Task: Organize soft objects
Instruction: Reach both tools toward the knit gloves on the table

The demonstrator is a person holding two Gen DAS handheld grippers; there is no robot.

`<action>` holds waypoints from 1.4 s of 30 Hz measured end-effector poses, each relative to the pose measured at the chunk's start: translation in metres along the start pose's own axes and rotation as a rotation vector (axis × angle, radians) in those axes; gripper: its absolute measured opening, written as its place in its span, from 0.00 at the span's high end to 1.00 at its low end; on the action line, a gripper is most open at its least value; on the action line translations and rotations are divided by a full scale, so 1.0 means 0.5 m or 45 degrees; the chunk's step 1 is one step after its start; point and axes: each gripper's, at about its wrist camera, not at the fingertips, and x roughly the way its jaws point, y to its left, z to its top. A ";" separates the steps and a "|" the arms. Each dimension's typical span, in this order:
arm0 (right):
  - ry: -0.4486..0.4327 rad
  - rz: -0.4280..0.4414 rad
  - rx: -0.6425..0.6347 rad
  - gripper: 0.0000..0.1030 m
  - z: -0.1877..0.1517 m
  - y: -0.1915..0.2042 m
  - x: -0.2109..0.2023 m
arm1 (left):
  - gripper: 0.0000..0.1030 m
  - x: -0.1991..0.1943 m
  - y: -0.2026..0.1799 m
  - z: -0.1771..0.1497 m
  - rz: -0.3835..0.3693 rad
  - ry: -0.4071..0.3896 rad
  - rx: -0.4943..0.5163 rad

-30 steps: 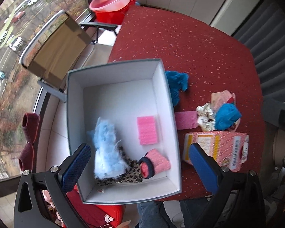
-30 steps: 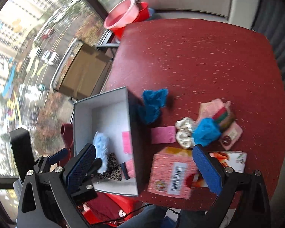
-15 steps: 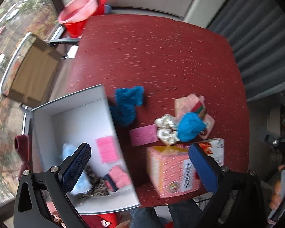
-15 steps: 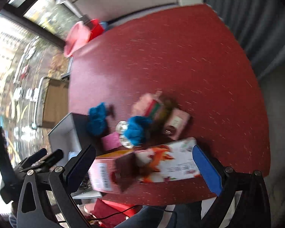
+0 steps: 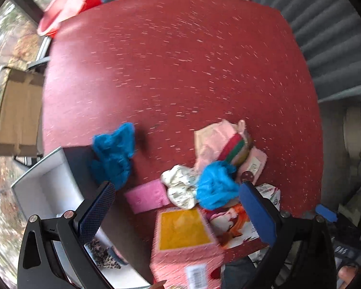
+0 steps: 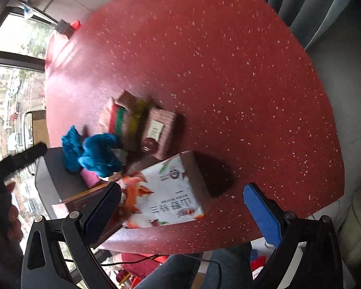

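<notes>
Both grippers — left (image 5: 175, 213), right (image 6: 181, 212) — hung spread and empty over the speckled red table (image 5: 180, 60); fluffy blue cloths (image 5: 113, 154) lay beside the white box (image 5: 43, 183).

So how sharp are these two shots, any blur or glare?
Left wrist view: motion-smeared, table speckles streak, pink box soft, only the tongs crisp. Right wrist view: blur on the sponge stack, blown-out window at left, fisheye bends the edges.

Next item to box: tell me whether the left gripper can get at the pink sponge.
Probably yes. The left gripper is open and empty, and the pink sponge lies flat on the table with nothing on it. The white scrunchie crowds one end.
</notes>
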 end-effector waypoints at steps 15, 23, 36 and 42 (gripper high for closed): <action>0.044 -0.103 -0.244 0.01 0.098 0.053 0.099 | 0.00 0.119 -0.031 0.074 0.131 0.104 -0.079; 0.081 -0.402 -0.690 0.01 0.136 0.189 0.253 | 0.00 0.106 0.038 0.063 0.165 0.119 -0.187; 0.044 -0.556 -0.524 0.01 0.155 0.006 0.209 | 0.00 0.160 -0.031 0.088 0.161 0.182 -0.120; 0.056 -0.593 -0.430 0.01 0.147 -0.092 0.180 | 0.00 0.183 -0.087 0.101 0.155 0.210 -0.057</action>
